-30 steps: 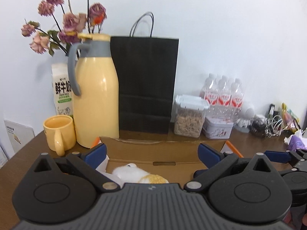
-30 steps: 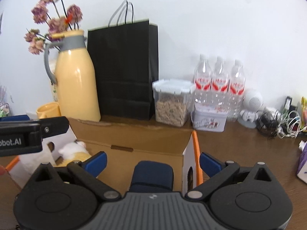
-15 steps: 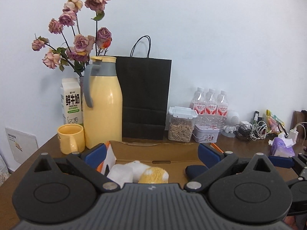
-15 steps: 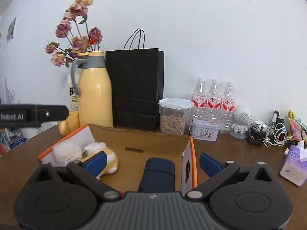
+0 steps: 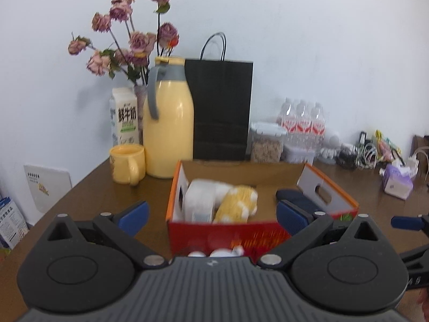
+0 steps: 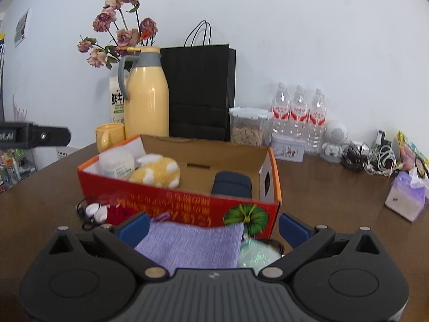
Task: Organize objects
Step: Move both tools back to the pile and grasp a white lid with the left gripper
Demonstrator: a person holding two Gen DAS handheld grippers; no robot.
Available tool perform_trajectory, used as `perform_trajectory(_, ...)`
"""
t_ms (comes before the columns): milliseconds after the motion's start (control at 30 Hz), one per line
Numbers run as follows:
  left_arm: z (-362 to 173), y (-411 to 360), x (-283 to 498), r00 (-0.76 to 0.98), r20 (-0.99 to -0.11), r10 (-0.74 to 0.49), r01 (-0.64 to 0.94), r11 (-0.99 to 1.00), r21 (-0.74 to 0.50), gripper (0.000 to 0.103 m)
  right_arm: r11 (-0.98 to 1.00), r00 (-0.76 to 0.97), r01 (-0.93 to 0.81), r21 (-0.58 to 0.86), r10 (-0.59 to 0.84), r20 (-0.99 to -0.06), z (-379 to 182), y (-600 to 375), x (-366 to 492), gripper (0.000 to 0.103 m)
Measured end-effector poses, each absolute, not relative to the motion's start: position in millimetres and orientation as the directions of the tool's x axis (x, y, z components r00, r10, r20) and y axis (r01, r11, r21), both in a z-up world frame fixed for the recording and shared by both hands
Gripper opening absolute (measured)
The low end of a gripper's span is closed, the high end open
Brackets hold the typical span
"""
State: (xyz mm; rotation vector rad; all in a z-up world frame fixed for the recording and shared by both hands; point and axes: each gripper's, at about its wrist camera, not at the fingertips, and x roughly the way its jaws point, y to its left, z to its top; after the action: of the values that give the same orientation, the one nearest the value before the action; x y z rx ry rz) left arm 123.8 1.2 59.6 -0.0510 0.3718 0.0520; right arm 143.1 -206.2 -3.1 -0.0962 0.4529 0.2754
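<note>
An open red and orange cardboard box (image 5: pixel 222 234) (image 6: pixel 171 201) stands on the brown table. Inside lie a white roll (image 5: pixel 199 201) (image 6: pixel 116 165), a yellow and white plush toy (image 5: pixel 237 205) (image 6: pixel 155 173) and a dark blue case (image 5: pixel 297 201) (image 6: pixel 232 183). My left gripper (image 5: pixel 211 213) is open and empty, just in front of the box. My right gripper (image 6: pixel 213 226) is open and empty above a purple cloth (image 6: pixel 193 244) and a pale green item (image 6: pixel 257 255) that lie in front of the box. White earphones (image 6: pixel 93 210) and a dark red item (image 6: pixel 118 213) lie by the box's front left.
At the back stand a yellow thermos (image 5: pixel 167 126), yellow mug (image 5: pixel 127 163), milk carton (image 5: pixel 123 119), dried flowers (image 5: pixel 128 40), black paper bag (image 5: pixel 219 110), food container (image 6: pixel 249 126), three water bottles (image 6: pixel 299 112), a tin (image 6: pixel 287 149), cables (image 6: pixel 367 158) and tissue pack (image 6: pixel 406 197).
Both grippers have pulled back and up from the box, so its red front wall and the things on the table in front of it now show. The box's contents have not moved.
</note>
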Motion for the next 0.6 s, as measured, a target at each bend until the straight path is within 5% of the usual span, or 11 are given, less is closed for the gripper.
perform_trajectory(600, 0.2, -22.9, 87.8, 0.858, -0.509, -0.067, 0.070, 0.997, -0.013, 0.103, 0.947, 0.826, -0.315, -0.063, 0.240, -0.510, -36.9, -193.7, 113.5, 0.103)
